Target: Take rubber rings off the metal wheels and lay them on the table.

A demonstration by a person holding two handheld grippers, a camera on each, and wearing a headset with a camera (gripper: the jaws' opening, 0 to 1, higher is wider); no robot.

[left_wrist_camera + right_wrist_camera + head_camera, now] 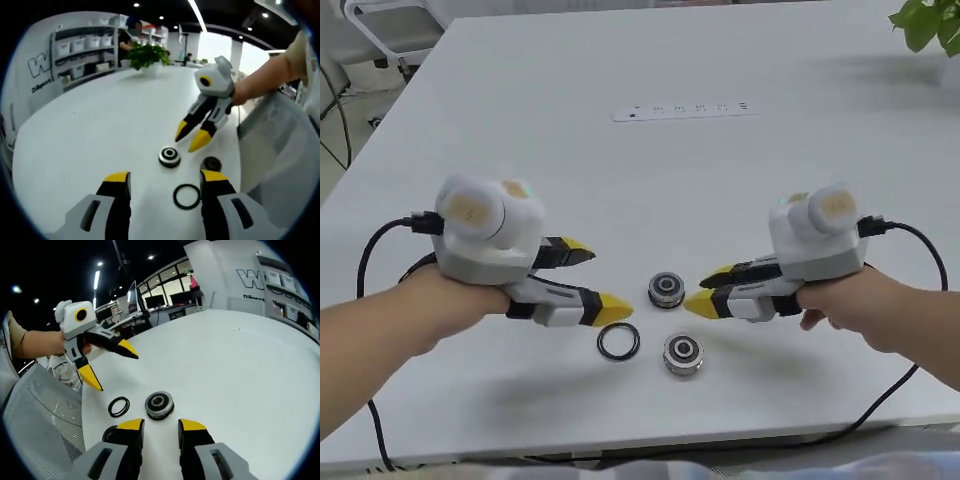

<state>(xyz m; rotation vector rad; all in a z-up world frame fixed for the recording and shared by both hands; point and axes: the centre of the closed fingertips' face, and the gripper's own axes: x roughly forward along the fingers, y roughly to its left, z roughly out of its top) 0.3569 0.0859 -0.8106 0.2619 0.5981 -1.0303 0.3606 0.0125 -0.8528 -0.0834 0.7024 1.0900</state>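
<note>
Rubber ring lies flat on the white table, loose, w/ nothing touching it. It sits near the table's front edge, just below the left gripper's lower jaw tip in head view.

Two metal wheels lie flat close by. Far wheel is between the two grippers' tips, w/ a dark outer rim. Near wheel is just right of the ring, apart from it, and looks bare silver. Can't tell for sure whether either wheel carries a ring.

Left gripper is spread wide, holding nothing, above the table and pointing right twd the wheels. In left gripper view the ring lies btwn its own jaws, closer to the right one, w/ the far wheel ahead and the near wheel beside it.

Right gripper has its jaws parted by a narrow gap, also empty, tips just right of the far wheel, not touching. In right gripper view a wheel sits straight ahead of its jaws and the ring to that wheel's left.

Power strip lies farther back on the table. Plant is at the far right corner. Black cables trail from both grippers.
</note>
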